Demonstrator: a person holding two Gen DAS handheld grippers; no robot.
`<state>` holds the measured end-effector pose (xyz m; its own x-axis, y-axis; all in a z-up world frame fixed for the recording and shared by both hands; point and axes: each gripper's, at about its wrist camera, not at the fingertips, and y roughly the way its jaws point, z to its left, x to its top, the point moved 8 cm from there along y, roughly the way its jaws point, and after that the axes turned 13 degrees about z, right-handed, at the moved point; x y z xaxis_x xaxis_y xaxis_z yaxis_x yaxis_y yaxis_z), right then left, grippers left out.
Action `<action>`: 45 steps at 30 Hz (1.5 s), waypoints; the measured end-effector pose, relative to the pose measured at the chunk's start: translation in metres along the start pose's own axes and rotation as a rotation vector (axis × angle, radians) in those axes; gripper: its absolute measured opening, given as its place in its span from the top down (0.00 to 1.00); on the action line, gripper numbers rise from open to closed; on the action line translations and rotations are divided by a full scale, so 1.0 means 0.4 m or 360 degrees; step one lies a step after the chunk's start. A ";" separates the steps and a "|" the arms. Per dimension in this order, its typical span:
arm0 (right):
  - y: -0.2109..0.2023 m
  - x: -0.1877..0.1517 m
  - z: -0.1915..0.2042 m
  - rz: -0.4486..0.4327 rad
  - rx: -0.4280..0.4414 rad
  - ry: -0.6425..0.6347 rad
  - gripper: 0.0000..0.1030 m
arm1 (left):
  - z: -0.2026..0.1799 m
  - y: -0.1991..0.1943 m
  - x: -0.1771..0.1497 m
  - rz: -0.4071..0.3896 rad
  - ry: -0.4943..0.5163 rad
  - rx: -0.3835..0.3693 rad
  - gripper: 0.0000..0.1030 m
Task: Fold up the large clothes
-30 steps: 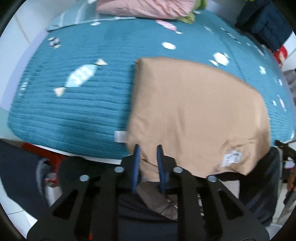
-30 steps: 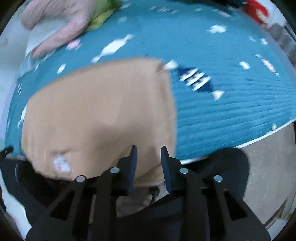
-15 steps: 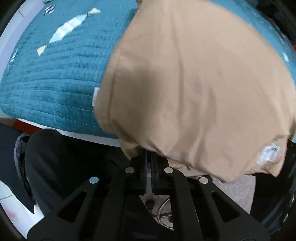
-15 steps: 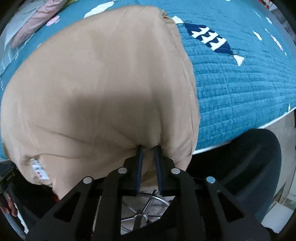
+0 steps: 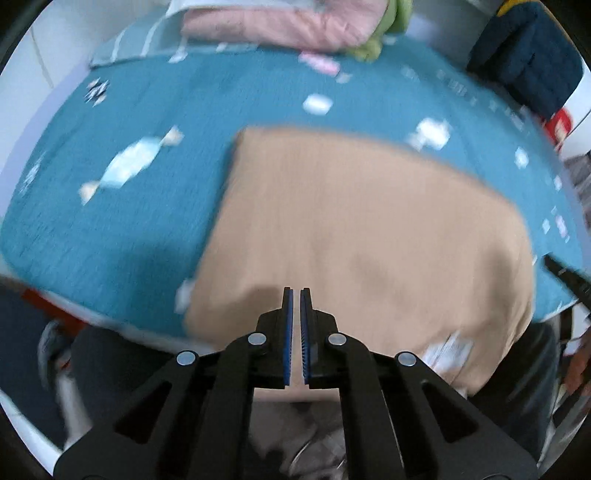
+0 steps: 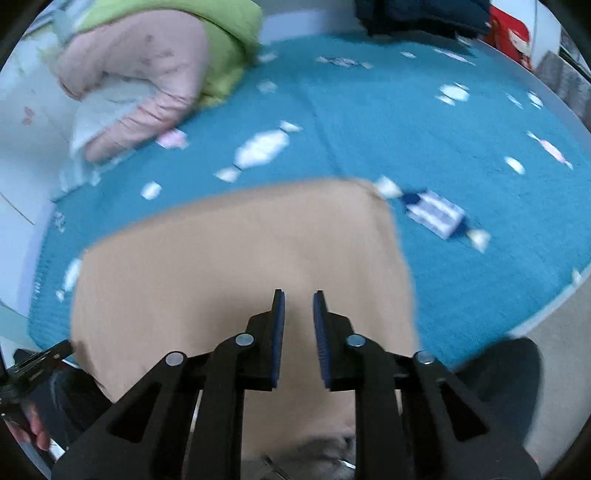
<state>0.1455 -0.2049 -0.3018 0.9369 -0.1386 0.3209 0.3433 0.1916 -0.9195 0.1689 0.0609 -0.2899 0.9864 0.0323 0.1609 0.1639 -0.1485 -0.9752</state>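
A bed is covered by a teal quilted bedspread (image 5: 155, 122) printed with white and navy fish (image 6: 436, 212). Pink bedding (image 6: 147, 74) and a lime-green pillow (image 6: 218, 40) are piled at its far edge, where a pale wall (image 5: 40, 48) is seen. A dark navy bundle (image 5: 528, 70) and something red (image 6: 511, 35) are stacked in the far corner.

You face a bed covered by a teal quilt (image 5: 155, 110) with candy patterns. A folded tan garment (image 5: 362, 229) lies flat at its near edge, overhanging. Pink and green bedding (image 6: 147, 74) is heaped at the far side.
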 end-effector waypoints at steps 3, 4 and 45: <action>0.031 0.052 0.077 -0.0085 0.0051 -0.0073 0.86 | -0.076 0.015 0.096 -0.0102 0.0044 -0.0013 0.96; 0.041 0.071 0.102 -0.0102 0.0079 -0.0096 0.86 | -0.089 0.026 0.117 -0.0113 0.0059 -0.0002 0.96; 0.162 0.146 -0.197 -0.0292 -0.0205 0.0205 1.00 | 0.131 0.173 0.295 -0.0312 -0.0053 0.0309 0.98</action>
<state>0.2174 -0.2770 -0.3606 0.8408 -0.2840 0.4608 0.4875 0.0275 -0.8727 0.2961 0.1061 -0.3461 0.9347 0.0747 0.3474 0.3439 0.0558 -0.9373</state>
